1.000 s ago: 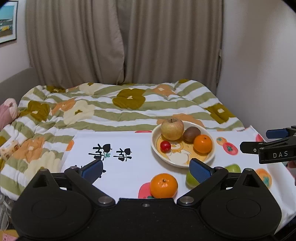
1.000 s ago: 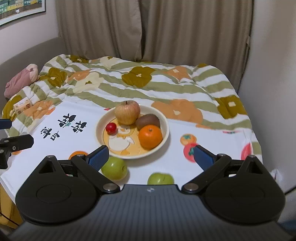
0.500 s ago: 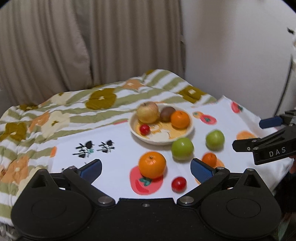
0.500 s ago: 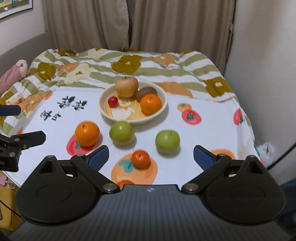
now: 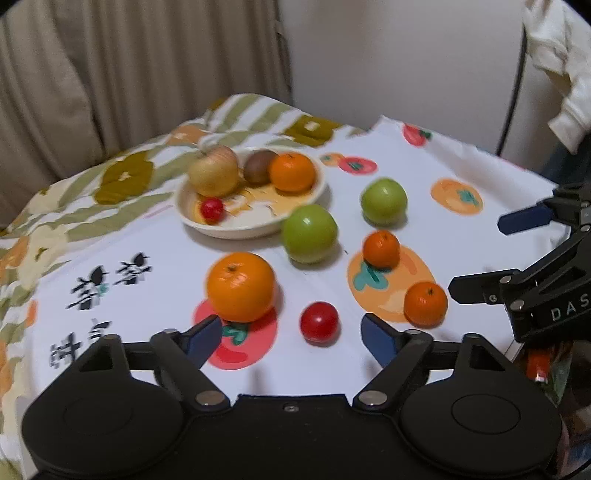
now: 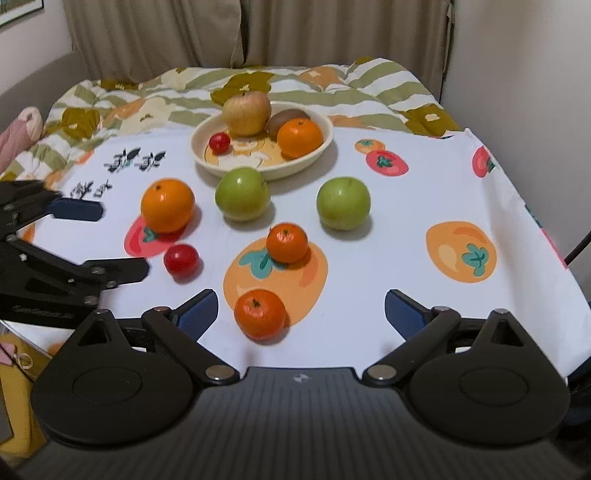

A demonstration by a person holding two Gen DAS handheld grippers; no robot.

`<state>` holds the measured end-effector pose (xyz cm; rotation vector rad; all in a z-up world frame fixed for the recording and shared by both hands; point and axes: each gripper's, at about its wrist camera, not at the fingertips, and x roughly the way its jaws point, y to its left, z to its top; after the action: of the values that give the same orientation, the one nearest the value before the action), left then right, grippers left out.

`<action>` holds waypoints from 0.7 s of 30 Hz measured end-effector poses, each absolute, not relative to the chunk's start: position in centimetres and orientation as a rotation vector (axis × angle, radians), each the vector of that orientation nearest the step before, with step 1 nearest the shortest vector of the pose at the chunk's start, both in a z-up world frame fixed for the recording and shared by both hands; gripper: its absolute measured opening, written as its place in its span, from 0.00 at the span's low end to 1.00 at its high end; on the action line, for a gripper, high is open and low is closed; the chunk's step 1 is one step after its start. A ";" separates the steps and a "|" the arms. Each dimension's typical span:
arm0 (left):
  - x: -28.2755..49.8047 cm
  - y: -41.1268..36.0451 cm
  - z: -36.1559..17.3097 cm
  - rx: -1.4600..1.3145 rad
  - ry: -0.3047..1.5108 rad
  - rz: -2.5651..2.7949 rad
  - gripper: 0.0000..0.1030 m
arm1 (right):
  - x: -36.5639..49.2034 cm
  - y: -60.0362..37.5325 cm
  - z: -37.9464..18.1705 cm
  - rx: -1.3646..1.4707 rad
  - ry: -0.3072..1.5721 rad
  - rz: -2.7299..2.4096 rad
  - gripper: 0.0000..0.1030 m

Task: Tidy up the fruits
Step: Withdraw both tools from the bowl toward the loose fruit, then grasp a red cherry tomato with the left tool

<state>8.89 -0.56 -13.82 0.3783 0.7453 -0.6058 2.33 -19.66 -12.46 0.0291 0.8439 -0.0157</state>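
A cream bowl (image 6: pixel 317 151) at the back of the white printed cloth holds an apple (image 6: pixel 246 112), a kiwi (image 6: pixel 282 118), an orange (image 6: pixel 299 137) and a small red fruit (image 6: pixel 219 142). Loose on the cloth lie a large orange (image 6: pixel 168 209), two green apples (image 6: pixel 242 194) (image 6: pixel 343 202), two small oranges (image 6: pixel 287 242) (image 6: pixel 260 314) and a red fruit (image 6: pixel 181 258). My left gripper (image 5: pixel 291 338) is open and empty, just in front of the red fruit (image 5: pixel 318 322) and large orange (image 5: pixel 240 286). My right gripper (image 6: pixel 301 314) is open and empty, over the cloth's near edge beside the nearest small orange.
The cloth (image 6: pixel 424 199) covers a bed with a striped floral quilt (image 6: pixel 369 81). Curtains (image 6: pixel 258 33) hang behind it and a wall stands to the right. A pink pillow (image 6: pixel 20 129) lies at the far left. The cloth's right edge drops off near the wall.
Both grippers have pulled back and risen, so more loose fruit shows in front of the bowl. The left view has swung to the right. Both stay open.
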 end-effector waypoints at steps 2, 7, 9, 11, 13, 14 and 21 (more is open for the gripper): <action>9.4 -1.2 -14.8 0.397 0.761 -0.627 0.72 | 2.4 -19.4 -13.1 0.019 0.851 -0.007 1.00; 10.2 -2.6 -16.4 0.420 0.795 -0.658 0.59 | 2.6 -19.4 -14.3 0.034 0.870 0.014 1.00; 10.4 -2.9 -16.8 0.419 0.804 -0.665 0.57 | 2.7 -19.5 -14.6 0.044 0.875 0.018 1.00; 10.5 -3.2 -17.0 0.421 0.809 -0.670 0.55 | 2.8 -19.6 -14.8 0.052 0.879 0.021 1.00; 10.8 -3.4 -17.2 0.421 0.814 -0.674 0.52 | 2.9 -19.5 -14.9 0.056 0.885 0.027 0.97; 10.9 -3.5 -17.3 0.422 0.817 -0.675 0.50 | 2.9 -19.5 -15.0 0.056 0.888 0.030 0.96; 11.5 -3.7 -17.9 0.396 0.846 -0.671 0.37 | 3.3 -19.2 -15.6 0.054 0.907 0.052 0.88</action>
<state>11.54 -3.69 -17.86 0.3963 0.8455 -0.6712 3.31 -19.22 -15.60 0.0543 0.9071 0.0520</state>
